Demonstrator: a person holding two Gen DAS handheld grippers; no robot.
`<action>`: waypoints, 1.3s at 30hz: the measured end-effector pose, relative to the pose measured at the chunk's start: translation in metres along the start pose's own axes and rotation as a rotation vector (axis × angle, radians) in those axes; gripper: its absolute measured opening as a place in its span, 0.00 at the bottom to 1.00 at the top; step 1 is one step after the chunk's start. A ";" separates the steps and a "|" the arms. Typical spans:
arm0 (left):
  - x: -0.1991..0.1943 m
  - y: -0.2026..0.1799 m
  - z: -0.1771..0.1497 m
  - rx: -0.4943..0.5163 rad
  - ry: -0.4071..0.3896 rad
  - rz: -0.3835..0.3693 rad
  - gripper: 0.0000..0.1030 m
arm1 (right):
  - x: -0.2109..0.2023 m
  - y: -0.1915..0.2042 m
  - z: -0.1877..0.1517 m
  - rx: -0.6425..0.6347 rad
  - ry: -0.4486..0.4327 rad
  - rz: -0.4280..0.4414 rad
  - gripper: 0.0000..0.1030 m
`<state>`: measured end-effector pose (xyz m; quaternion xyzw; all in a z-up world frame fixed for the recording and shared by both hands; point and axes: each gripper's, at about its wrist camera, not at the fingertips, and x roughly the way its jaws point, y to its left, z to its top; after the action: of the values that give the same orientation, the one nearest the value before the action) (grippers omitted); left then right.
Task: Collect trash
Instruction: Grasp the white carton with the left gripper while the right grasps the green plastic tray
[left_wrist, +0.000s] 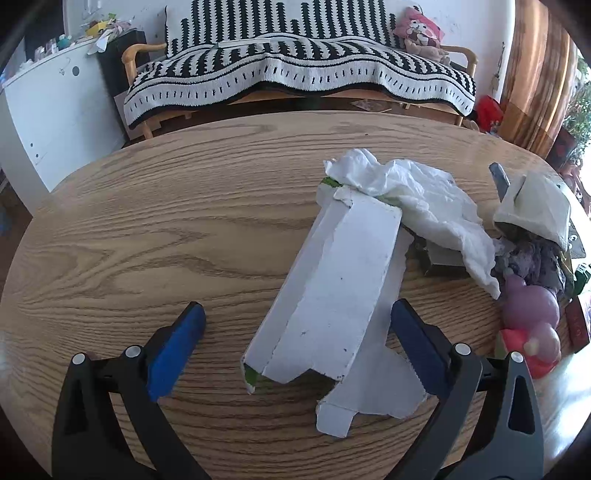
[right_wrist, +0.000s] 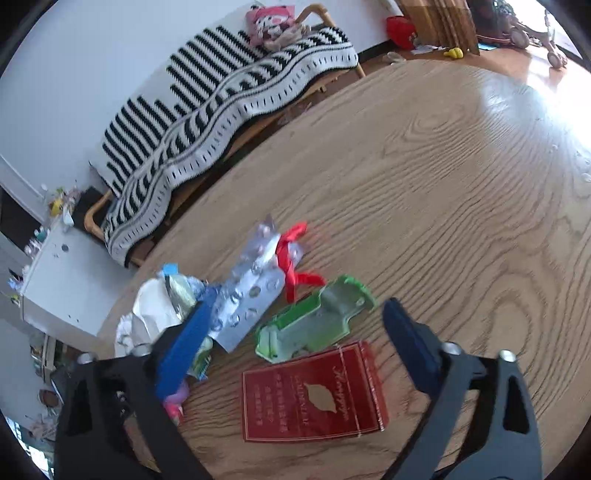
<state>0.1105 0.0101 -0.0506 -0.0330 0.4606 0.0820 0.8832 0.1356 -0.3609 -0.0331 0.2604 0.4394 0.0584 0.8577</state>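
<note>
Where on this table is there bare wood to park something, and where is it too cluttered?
Bare: the table left of the flattened carton, out to the rim by the sofa; also the sunlit stretch right of the red box. Crowded: around the tissue, blister pack, ribbon and green wrapper.

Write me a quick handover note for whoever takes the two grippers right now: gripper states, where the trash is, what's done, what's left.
Left gripper: open, nothing held, straddling the flattened white carton.
Right gripper: open, nothing held, with the red packet and green torn carton lying between its fingers.
Also on the wooden table: crumpled white tissue, silver blister pack, red ribbon, crumpled wrappers.
Done: nothing visibly collected; no bin in view.
Left: pick up every piece, likely starting with the carton and the red packet.
</note>
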 end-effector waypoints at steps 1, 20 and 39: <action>0.000 0.000 0.000 0.000 0.000 0.001 0.94 | 0.000 0.001 -0.001 -0.004 0.001 -0.013 0.75; -0.008 -0.012 0.000 0.058 -0.044 -0.044 0.48 | 0.013 0.001 0.008 0.023 -0.012 0.027 0.11; -0.076 0.005 0.006 -0.101 -0.232 -0.159 0.11 | -0.025 0.017 0.006 -0.105 -0.198 -0.034 0.03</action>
<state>0.0719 0.0074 0.0150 -0.1038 0.3465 0.0382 0.9315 0.1275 -0.3571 -0.0034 0.2122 0.3531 0.0410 0.9103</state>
